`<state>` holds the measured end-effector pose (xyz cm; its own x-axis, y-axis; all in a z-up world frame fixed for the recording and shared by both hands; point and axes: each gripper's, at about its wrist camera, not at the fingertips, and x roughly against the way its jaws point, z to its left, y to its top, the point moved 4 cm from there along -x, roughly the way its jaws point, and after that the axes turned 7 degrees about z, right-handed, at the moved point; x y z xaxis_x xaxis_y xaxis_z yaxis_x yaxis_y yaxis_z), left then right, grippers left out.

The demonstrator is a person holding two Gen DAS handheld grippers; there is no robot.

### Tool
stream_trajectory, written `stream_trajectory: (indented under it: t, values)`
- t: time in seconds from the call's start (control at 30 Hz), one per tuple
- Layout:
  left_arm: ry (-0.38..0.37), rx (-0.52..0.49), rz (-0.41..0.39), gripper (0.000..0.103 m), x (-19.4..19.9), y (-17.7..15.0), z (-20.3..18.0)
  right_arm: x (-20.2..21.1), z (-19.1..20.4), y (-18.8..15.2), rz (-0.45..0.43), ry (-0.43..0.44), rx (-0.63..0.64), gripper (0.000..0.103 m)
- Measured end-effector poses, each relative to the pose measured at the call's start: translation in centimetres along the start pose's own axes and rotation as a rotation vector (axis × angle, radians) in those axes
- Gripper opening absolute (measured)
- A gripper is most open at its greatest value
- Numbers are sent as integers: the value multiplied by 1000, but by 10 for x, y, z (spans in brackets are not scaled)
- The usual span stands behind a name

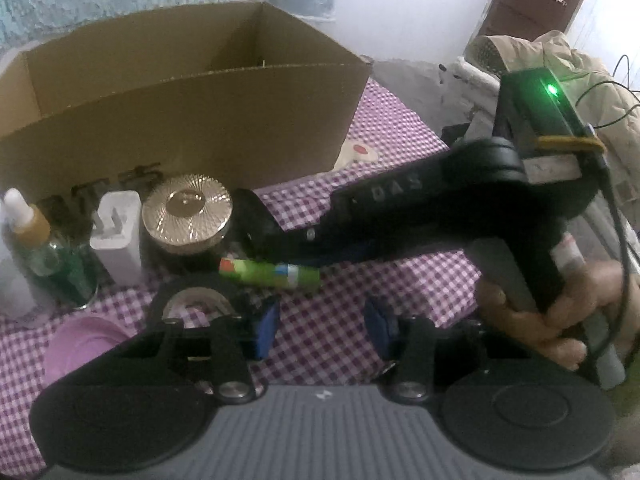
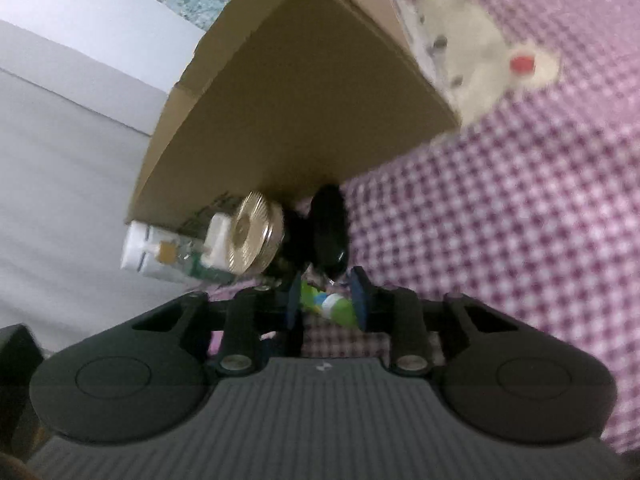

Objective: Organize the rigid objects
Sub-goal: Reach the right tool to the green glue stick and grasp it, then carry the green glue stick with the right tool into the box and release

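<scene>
A green tube (image 2: 320,304) with a white band lies on the purple checked cloth (image 2: 500,240). My right gripper (image 2: 326,302) is shut on it, and its blue pads (image 2: 360,296) touch the tube on both sides. In the left wrist view the same tube (image 1: 268,274) lies under the right gripper's black fingers, which reach in from the right. My left gripper (image 1: 324,328) hangs open low over the cloth, just in front of the tube, with only cloth between its pads. An open cardboard box (image 1: 180,120) stands behind.
Along the box front stand a dropper bottle (image 1: 28,232), a white plug (image 1: 116,236), a gold-lidded jar (image 1: 186,210) and a black rounded thing (image 2: 328,232). A pink lid (image 1: 80,344) lies front left. A white plush toy (image 2: 480,52) sits by the box's right corner.
</scene>
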<state>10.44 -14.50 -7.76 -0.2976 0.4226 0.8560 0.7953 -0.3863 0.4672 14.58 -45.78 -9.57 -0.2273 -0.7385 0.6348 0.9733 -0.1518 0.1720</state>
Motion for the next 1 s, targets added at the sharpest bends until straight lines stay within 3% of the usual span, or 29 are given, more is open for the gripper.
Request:
stream_trajectory:
  t: [0.27, 0.4, 0.57, 0.87, 1.0]
  values:
    - [-15, 29, 39, 47, -8, -3, 7, -10, 0, -17, 84, 62, -24, 25]
    - [-8, 46, 44, 47, -7, 0, 8, -19, 7, -11, 89, 40, 1, 23]
    - [1, 75, 48, 46, -8, 0, 11, -26, 19, -4, 94, -11, 43, 13]
    - [12, 82, 41, 44, -12, -1, 12, -33, 32, -10, 101, -78, 101, 13]
    - [56, 74, 30, 25, -10, -1, 16, -34, 34, -14, 92, -94, 113, 13]
